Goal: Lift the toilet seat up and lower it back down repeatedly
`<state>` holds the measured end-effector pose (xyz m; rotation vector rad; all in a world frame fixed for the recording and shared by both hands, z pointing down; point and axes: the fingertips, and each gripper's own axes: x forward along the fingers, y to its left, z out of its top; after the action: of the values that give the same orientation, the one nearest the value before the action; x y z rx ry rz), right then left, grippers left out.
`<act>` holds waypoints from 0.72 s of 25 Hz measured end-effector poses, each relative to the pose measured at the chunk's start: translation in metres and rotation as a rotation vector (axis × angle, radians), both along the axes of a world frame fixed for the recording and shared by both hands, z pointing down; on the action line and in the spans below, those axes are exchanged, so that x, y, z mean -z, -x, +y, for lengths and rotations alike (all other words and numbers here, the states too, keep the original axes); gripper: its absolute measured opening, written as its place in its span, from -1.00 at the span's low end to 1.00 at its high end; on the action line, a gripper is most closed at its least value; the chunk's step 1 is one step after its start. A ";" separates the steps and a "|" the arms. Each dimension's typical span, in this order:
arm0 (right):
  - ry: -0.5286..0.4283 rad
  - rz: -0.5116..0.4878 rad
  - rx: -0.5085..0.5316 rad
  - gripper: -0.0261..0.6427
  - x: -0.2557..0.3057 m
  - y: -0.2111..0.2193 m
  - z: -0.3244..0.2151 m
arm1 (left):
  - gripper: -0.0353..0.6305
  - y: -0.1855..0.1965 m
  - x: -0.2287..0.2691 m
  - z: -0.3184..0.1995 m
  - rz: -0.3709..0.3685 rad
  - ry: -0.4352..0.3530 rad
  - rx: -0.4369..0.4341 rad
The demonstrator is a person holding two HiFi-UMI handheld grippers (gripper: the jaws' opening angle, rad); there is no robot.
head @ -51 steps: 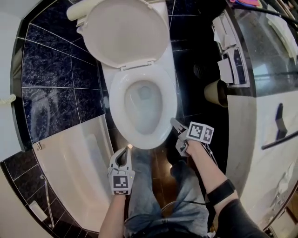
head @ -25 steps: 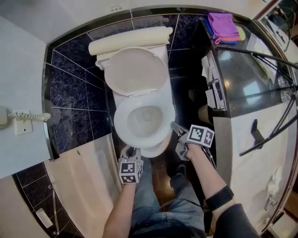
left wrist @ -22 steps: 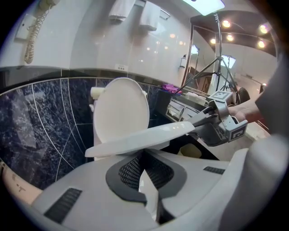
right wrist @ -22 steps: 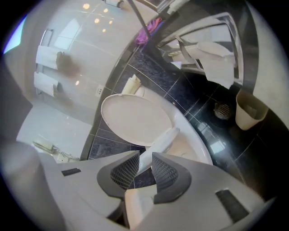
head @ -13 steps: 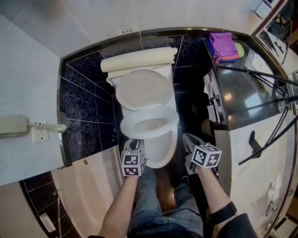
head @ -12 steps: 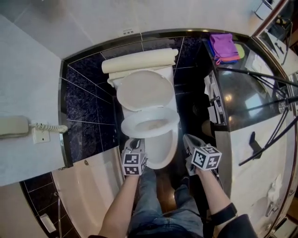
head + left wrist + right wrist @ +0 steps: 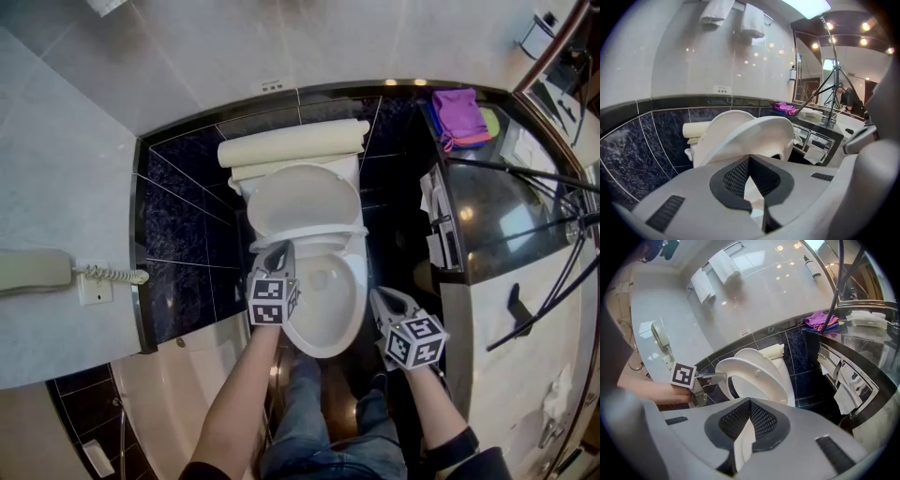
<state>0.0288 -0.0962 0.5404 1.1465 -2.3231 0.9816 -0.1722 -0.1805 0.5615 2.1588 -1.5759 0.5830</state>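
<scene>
The toilet seat (image 7: 761, 380) is smooth, glossy white plastic, the bowl (image 7: 314, 339) glazed ceramic. Dark wall tiles (image 7: 187, 178) look polished and veined; the far-right purple cloth (image 7: 459, 108) is soft, matt.

We see a white toilet seat (image 7: 764, 133) and a cream tank top (image 7: 291, 143) set against wall tiles (image 7: 187, 178) of deep navy, veined with pale marbling. The upper wall (image 7: 187, 56) is pale grey. The cloth (image 7: 459, 108) is purple (with a sliver of yellow-green at its edge), the counter (image 7: 497, 216) is glossy black, and the telephone (image 7: 33, 270) is beige. The left gripper (image 7: 278, 251) and the right gripper (image 7: 382, 298) are grey with black meshed pads, each with a cube of black-and-white squares. The jeans (image 7: 309, 422) are blue.
</scene>
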 end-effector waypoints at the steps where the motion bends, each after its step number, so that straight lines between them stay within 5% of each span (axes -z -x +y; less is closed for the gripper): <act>1: -0.003 0.005 -0.001 -0.88 0.001 -0.001 -0.001 | -0.89 0.003 0.000 -0.009 -0.006 -0.006 0.001; 11: -0.005 0.032 -0.021 -0.88 0.001 -0.014 -0.007 | -0.89 0.024 -0.007 -0.070 -0.054 -0.011 -0.005; 18: -0.013 0.036 -0.011 -0.88 0.003 -0.011 -0.011 | -0.89 0.024 -0.010 -0.067 -0.064 0.022 -0.018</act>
<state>0.0402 -0.1074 0.5376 1.1729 -2.3008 0.9433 -0.1964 -0.2479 0.5718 2.1602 -1.5764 0.6788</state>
